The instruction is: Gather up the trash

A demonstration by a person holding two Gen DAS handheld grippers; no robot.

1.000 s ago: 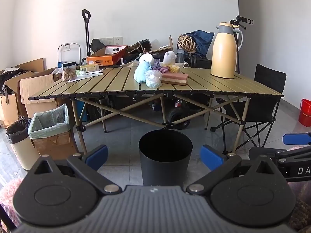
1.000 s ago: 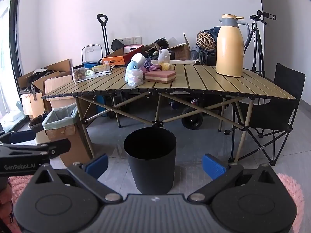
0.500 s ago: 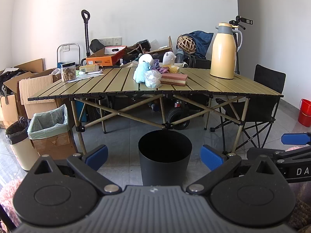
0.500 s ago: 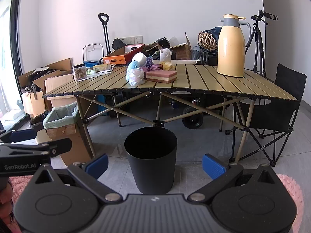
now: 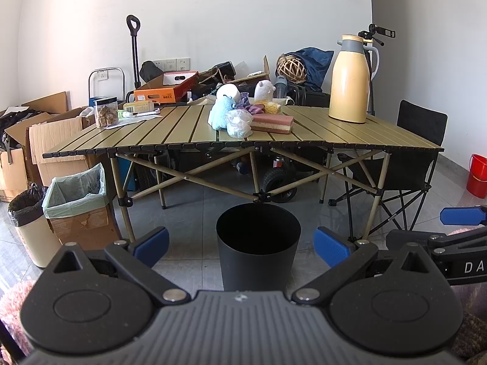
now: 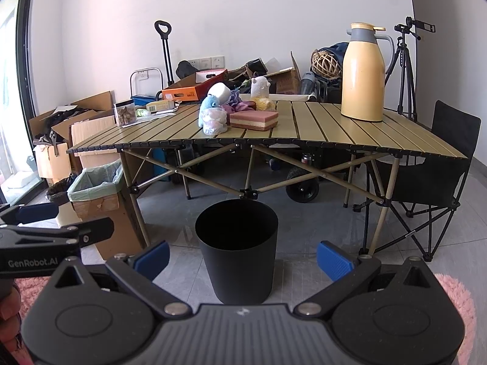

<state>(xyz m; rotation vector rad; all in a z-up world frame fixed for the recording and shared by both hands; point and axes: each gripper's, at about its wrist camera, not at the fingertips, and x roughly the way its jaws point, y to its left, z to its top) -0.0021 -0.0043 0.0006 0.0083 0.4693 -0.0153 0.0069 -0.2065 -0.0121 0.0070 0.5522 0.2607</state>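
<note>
A black waste bin stands on the floor before a slatted folding table. On the table lie a crumpled clear plastic bag, a blue plush toy, a white plush and a pink-and-cream block. My left gripper is open and holds nothing, low and short of the bin. My right gripper is open too, beside it.
A yellow thermos jug stands at the table's right. A folding chair is to the right, a lined cardboard box and a small bin to the left. A red bucket sits far right.
Both views have risen and tilted slightly, so the table and bin sit a little lower in frame. Both grippers stay open.
</note>
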